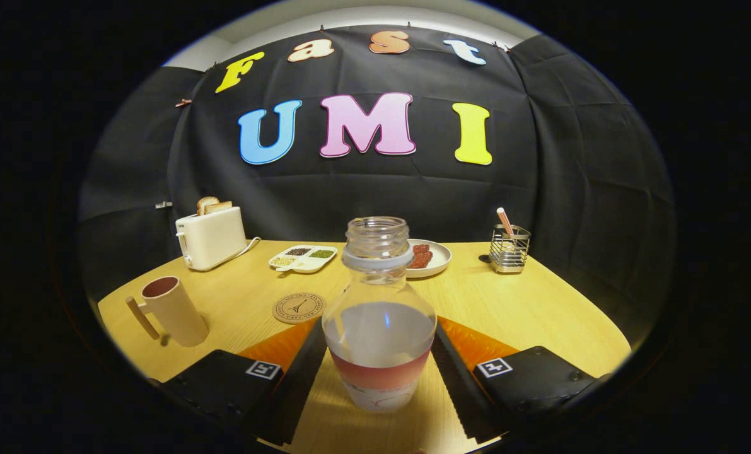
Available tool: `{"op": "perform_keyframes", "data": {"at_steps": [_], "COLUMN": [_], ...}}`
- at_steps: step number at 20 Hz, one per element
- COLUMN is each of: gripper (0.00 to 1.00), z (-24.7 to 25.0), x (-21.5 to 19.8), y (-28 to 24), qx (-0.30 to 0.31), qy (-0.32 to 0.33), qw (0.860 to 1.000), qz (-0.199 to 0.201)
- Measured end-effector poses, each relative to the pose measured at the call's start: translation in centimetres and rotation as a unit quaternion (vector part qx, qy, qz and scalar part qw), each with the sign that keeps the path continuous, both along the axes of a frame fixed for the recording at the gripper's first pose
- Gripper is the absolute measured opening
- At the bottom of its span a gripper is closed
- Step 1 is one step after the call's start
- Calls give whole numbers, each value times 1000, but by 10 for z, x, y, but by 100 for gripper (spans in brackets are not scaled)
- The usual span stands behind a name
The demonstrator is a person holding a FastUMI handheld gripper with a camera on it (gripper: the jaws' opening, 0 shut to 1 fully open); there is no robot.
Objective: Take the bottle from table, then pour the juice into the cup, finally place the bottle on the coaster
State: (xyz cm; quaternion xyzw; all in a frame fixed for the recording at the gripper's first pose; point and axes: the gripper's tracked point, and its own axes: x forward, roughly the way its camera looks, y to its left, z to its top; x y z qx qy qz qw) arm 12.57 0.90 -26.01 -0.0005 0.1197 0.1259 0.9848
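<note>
Right now the uncapped clear bottle point(379, 315) stands upright on the wooden table point(526, 309), between the two fingers of the gripper point(379, 372). Its lower part holds pinkish juice under a label band. The ribbed finger pads point(454, 378) lie against the bottle's sides, left and right, so the fingers look closed onto it. How firmly they press cannot be read, and the base seems to rest on the table.

By that, the first step looks only half made: bottle clasped, not lifted. Pouring and the set-down are both left.

The round cork coaster point(298, 308) lies just ahead and a little left of the bottle, with nothing on it. The pink cup point(172, 310) with its wooden handle stands further left, near the table's edge; its inside cannot be judged from here.

Beyond these stand a white toaster point(211, 237) with bread in it, a divided tray point(303, 257) of grains, a plate point(430, 257) of reddish food, and a wire holder point(509, 248).
</note>
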Motion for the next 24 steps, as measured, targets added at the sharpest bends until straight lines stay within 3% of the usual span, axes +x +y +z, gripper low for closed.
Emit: {"op": "perform_keyframes", "data": {"at_steps": [5, 14, 24], "gripper": [81, 76, 76], "z": [-3, 21, 70], "x": [4, 1, 8], "y": [0, 28, 80], "qx": [-15, -83, -230], "qy": [-7, -22, -86], "qw": [1000, 994, 961], "qz": [5, 67, 125]}}
